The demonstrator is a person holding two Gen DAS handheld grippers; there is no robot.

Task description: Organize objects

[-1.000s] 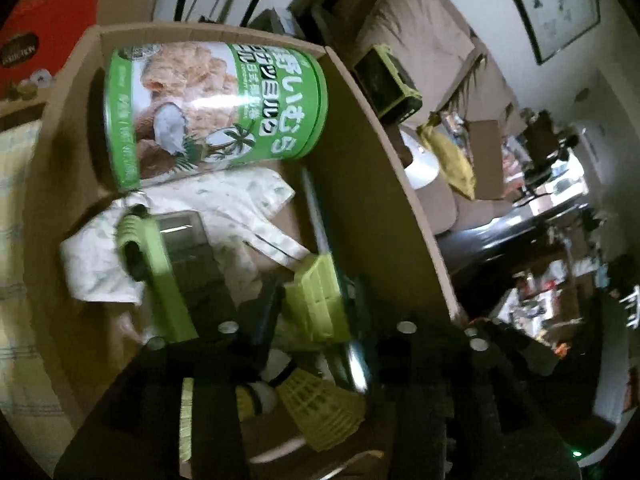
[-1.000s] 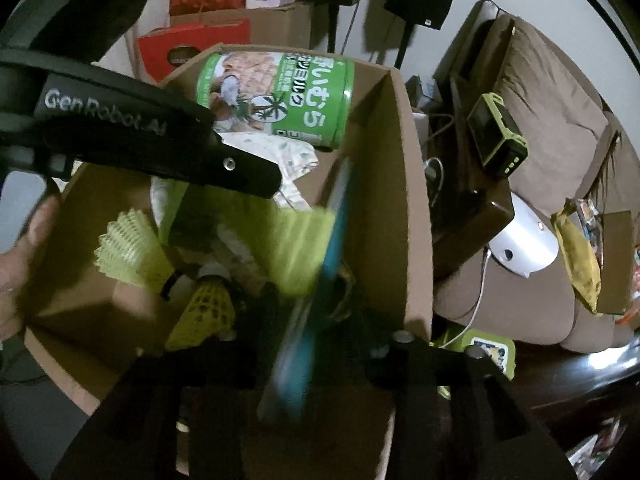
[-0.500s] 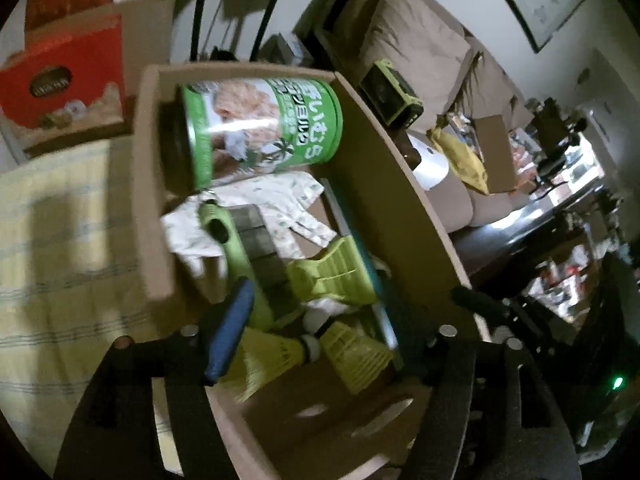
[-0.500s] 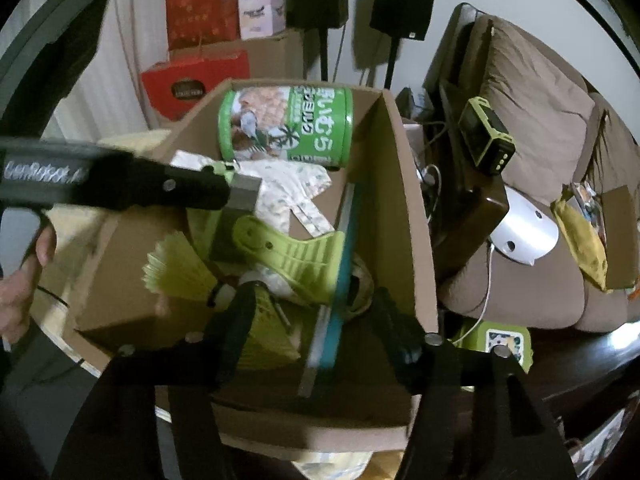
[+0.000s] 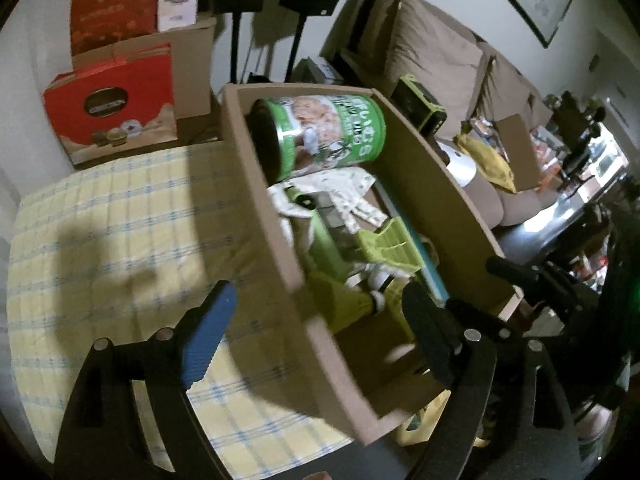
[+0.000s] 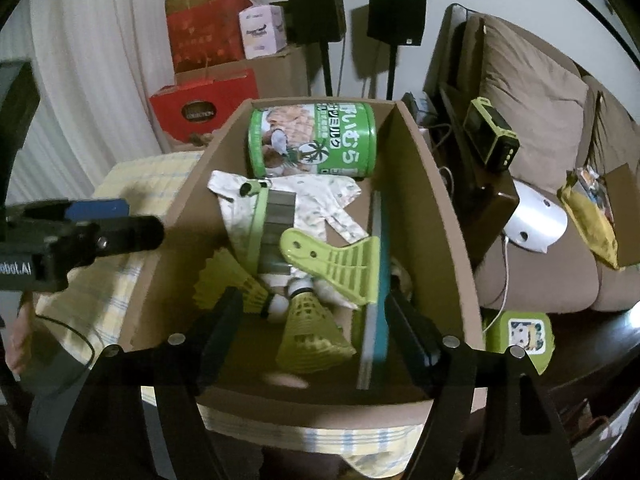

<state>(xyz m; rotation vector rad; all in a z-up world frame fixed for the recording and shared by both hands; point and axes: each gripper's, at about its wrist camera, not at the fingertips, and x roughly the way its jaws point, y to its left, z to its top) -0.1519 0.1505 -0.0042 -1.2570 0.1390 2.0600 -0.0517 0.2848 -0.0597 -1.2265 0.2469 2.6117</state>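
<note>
A: Both jaws have just been opening. The left hand-held gripper (image 5: 316, 322) is spread wide over the cardboard box (image 6: 436, 216) wall with nothing in it; the right hand-held gripper (image 6: 316, 320) gapes empty above the shuttlecocks (image 6: 308, 328).

B: Everything's inside: green can (image 6: 312, 140) at the far end, clip (image 6: 336, 264) on the patterned cloth (image 6: 320, 196). What's the risk?

A: That teal board (image 6: 380, 264) leans on the wall. I'd guess a careless finger could tip it.
</note>
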